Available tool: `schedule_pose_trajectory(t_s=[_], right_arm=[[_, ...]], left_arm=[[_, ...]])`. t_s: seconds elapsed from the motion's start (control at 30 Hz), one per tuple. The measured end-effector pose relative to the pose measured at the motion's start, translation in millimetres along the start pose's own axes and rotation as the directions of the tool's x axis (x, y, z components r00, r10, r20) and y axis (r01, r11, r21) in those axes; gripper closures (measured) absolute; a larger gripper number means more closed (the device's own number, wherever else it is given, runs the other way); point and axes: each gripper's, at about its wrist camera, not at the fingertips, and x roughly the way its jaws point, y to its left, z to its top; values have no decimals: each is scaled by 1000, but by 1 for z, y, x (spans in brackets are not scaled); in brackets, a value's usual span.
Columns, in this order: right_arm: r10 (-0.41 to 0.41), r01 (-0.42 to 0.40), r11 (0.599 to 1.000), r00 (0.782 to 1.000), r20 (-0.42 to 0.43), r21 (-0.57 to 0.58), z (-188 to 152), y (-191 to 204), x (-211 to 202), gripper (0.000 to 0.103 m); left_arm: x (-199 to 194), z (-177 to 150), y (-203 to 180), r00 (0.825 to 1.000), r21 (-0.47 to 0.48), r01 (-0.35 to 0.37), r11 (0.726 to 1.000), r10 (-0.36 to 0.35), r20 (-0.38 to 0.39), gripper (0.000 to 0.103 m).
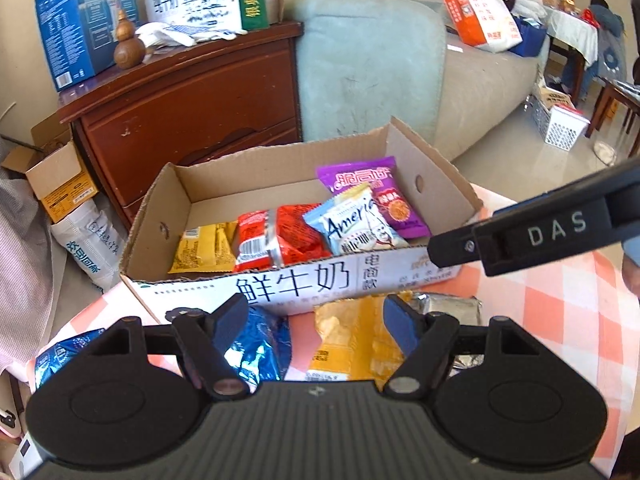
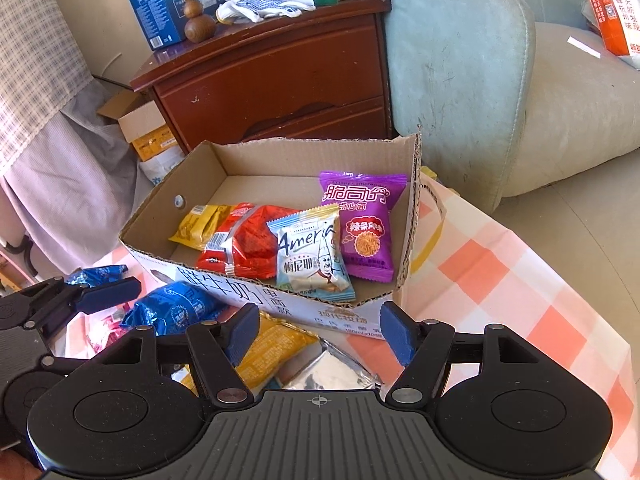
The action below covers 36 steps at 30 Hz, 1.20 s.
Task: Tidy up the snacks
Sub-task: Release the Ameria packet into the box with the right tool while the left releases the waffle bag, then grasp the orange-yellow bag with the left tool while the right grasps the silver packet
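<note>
I keep the cut-down cardboard box (image 2: 280, 184) at the far side of the worktop (image 2: 520, 300) so that both my hands can reach over its low front wall, and 4 packets already lie in it side by side: a yellow packet (image 2: 200, 226) at the left, a red packet (image 2: 248, 244) next to it, a pale blue-and-white packet (image 2: 312, 256) leaning on the red one, and a purple packet (image 2: 360, 224) at the right. The rear of the box is bare card, so I judge there is room for the rest.

My right tool (image 2: 316, 336) hangs in front of the box with its blue pads apart and nothing between them. Below it wait a crinkled yellow bag (image 2: 272, 352) and a flat silver foil pack (image 2: 332, 368), touching each other. My left tool (image 1: 316, 320) is also spread and empty, poised above a shiny blue foil packet (image 1: 260, 344) and the same yellow bag.

All the wrappers are thin, glossy film with crimped ends; I expect them to slip and crumple, so a pinch on the sealed edge looks safest. The box is matte corrugated board with ragged torn rims. The worktop wears a soft orange-and-white checked cloth.
</note>
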Motion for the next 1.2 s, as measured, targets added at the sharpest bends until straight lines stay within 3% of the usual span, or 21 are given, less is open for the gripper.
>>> schedule_pose_trajectory(t_s=[0.13, 0.43, 0.5, 0.53, 0.73, 0.9, 1.2], right_arm=[[-12, 13, 1000, 1000, -28, 6, -4, -4, 0, 36], [-23, 28, 999, 995, -94, 43, -15, -11, 6, 36], [-16, 21, 999, 994, -106, 48, -17, -11, 8, 36], [-14, 19, 999, 994, -111, 51, -19, -11, 8, 36], [10, 9, 992, 989, -150, 123, -26, -17, 16, 36], [31, 6, 982, 981, -192, 191, -33, -21, 29, 36], [-1, 40, 983, 978, -209, 178, -39, -5, 49, 34]], left_arm=[[9, -7, -14, 1000, 55, 12, 998, -10, -27, 29], [31, -16, -25, 997, 68, 7, 998, -3, -72, 29], [34, -19, -25, 996, 68, 2, 998, 4, -85, 34], [36, -21, -26, 996, 65, 4, 998, 2, -94, 40], [25, -32, -22, 993, 34, -33, 999, 37, -111, 47], [9, -45, -11, 990, -29, -70, 997, 65, -128, 48], [-10, -59, 5, 983, -103, -151, 983, 139, -121, 49]])
